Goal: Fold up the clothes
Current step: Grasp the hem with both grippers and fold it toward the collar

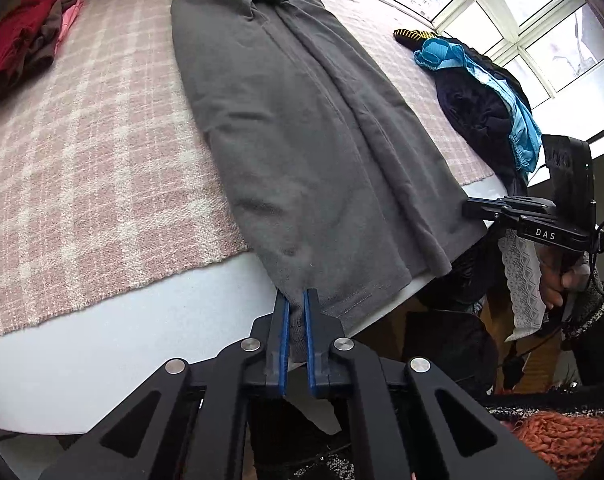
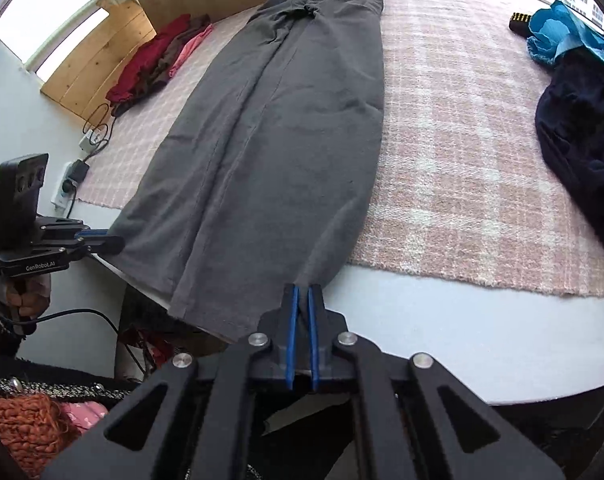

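Observation:
A long grey garment (image 1: 302, 120) lies stretched lengthwise over a pink plaid blanket (image 1: 82, 152) on a white table; it also shows in the right wrist view (image 2: 278, 132). My left gripper (image 1: 296, 300) is shut on the garment's near left hem corner at the table edge. My right gripper (image 2: 303, 292) is shut on the near right hem corner. Each gripper shows in the other's view: the right one (image 1: 471, 205) at the garment's right edge, the left one (image 2: 110, 240) at its left edge.
Red, brown and pink clothes (image 1: 22, 44) are piled at the far left. Dark navy and bright blue clothes (image 1: 485, 96) are heaped at the right, also in the right wrist view (image 2: 581, 120). A power strip with cables (image 2: 72, 184) lies left of the blanket. Windows stand behind.

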The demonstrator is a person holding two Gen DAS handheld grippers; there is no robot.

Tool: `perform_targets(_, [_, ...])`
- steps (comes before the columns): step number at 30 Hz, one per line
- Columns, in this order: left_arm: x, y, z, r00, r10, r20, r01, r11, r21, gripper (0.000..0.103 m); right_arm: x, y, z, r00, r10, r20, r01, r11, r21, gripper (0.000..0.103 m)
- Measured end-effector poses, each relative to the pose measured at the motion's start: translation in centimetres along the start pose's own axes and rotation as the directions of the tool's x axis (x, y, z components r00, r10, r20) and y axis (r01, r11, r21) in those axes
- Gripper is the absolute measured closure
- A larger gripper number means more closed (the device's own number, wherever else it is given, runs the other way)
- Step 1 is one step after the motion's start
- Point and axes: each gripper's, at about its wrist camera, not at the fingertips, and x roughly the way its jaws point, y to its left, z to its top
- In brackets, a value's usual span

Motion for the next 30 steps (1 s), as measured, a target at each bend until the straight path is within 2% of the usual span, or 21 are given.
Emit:
perform_targets(4, [-3.4,0.3,2.7,0.998,-0.029,0.061,0.028,0.999,0.015,0.098,-3.6,-0.3,2.3,0.991,0.092,0.099,-0.099,0.993,0.070,0.098])
perform_targets(8, [-6.2,1.6,7.6,0.990,-0.059,0.125,0.058,0.998,0.009,0.098,-6.5,-0.6,7.0,0.967,0.161,0.196,-0.184,0.978,0.100,0.098])
perform_targets(9, [-6.6,1.7,9.0,0.989,-0.048,0.137,0.045,0.999,0.021,0.098,-6.7,-0.6,8.2,0.968,0.153,0.199,-0.174,0.980,0.093,0.098])
perform_targets(11, [-6.9,1.6,10.9,0.988,-0.029,0.155,0.022,0.999,0.046,0.098,-6.6,-0.3,9.9,0.984,0.078,0.159,-0.086,0.995,0.046,0.098])
perform_targets(13, [-6.9,1.2,11.0,0.989,-0.016,0.148,0.005,0.997,0.075,0.098,-6.1,0.0,11.0,0.994,0.003,0.113,-0.003,1.000,0.001,0.092])
perform_targets(14, [-6.7,1.1,10.7,0.990,-0.017,0.139,0.007,0.997,0.074,0.098,-5.3,0.0,10.6,0.997,-0.030,0.072,0.031,0.999,-0.012,0.085])
perform_targets(15, [-6.5,1.3,10.1,0.992,-0.029,0.119,0.021,0.997,0.068,0.098,-4.5,0.1,9.8,0.997,-0.058,0.041,0.059,0.998,-0.020,0.069])
perform_targets(16, [-6.2,1.5,9.6,0.994,-0.035,0.102,0.029,0.998,0.062,0.098,-3.7,0.2,8.6,0.997,-0.072,0.023,0.072,0.997,-0.015,0.060])
perform_targets(18, [-5.4,1.7,8.5,0.997,-0.006,0.081,0.002,0.999,0.051,0.098,-1.8,0.0,5.9,0.997,-0.075,-0.012,0.075,0.997,0.012,0.060])
perform_targets(21, [-4.7,2.7,7.6,0.998,-0.028,0.060,0.028,1.000,0.001,0.098,1.1,0.4,2.4,0.997,-0.055,-0.058,0.059,0.995,0.074,0.060])
perform_targets(23, [-4.4,2.9,7.2,0.998,-0.033,0.049,0.033,0.999,0.005,0.098,2.3,1.1,0.8,0.996,-0.064,-0.064,0.069,0.994,0.084,0.060])
perform_targets(30, [-3.8,2.8,6.2,0.999,-0.024,0.024,0.023,0.999,0.037,0.098,3.9,5.6,-1.4,0.989,-0.149,0.002,0.148,0.986,-0.078,0.061])
